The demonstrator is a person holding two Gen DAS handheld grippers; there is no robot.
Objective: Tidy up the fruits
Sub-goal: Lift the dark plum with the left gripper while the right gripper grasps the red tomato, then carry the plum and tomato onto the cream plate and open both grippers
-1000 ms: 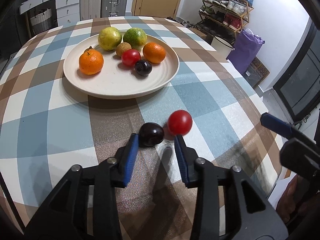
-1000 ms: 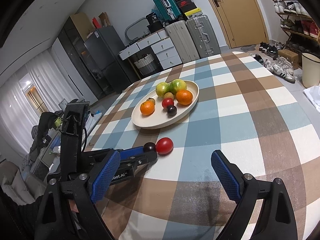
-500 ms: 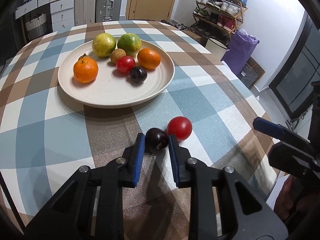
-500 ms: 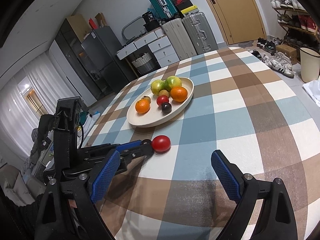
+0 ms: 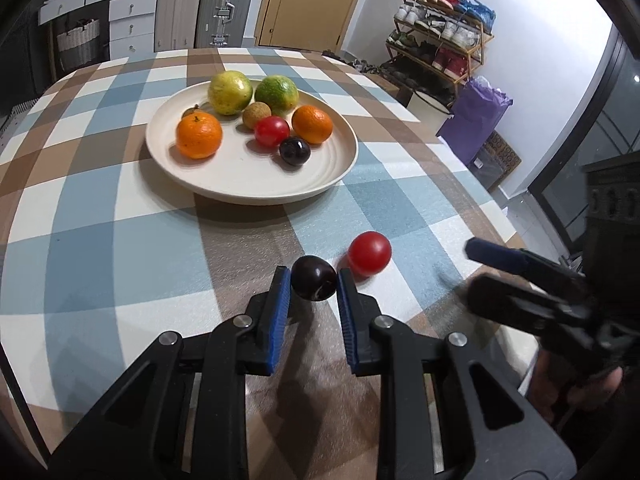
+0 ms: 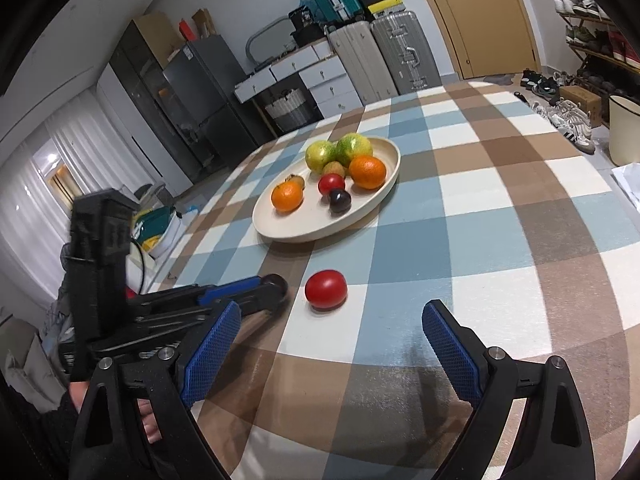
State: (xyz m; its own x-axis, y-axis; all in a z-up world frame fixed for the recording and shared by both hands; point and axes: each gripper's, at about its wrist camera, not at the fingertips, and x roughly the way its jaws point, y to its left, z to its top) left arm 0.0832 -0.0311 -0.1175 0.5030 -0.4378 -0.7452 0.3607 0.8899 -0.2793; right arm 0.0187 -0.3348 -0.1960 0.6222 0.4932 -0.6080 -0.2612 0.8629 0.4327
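Note:
My left gripper (image 5: 313, 280) is shut on a dark plum (image 5: 313, 283) and holds it just above the checked tablecloth. A red tomato (image 5: 369, 253) lies on the cloth just right of it and also shows in the right wrist view (image 6: 326, 288). A cream plate (image 5: 248, 178) farther back holds two oranges, two green citrus, a red tomato, a dark plum and small brown fruits. My right gripper (image 6: 332, 332) is open and empty, a little short of the loose tomato. In the right wrist view the left gripper (image 6: 276, 286) hides the held plum.
The plate (image 6: 360, 212) sits mid-table. The table's right edge drops to the floor, with a purple bag (image 5: 478, 120), a white bin (image 6: 624, 128) and a shoe rack (image 5: 440, 44) beyond. Suitcases and drawers stand behind the table.
My left gripper closed on the dark plum and lifted it slightly off the cloth. The right gripper stayed open and shifted a little closer to the loose tomato.

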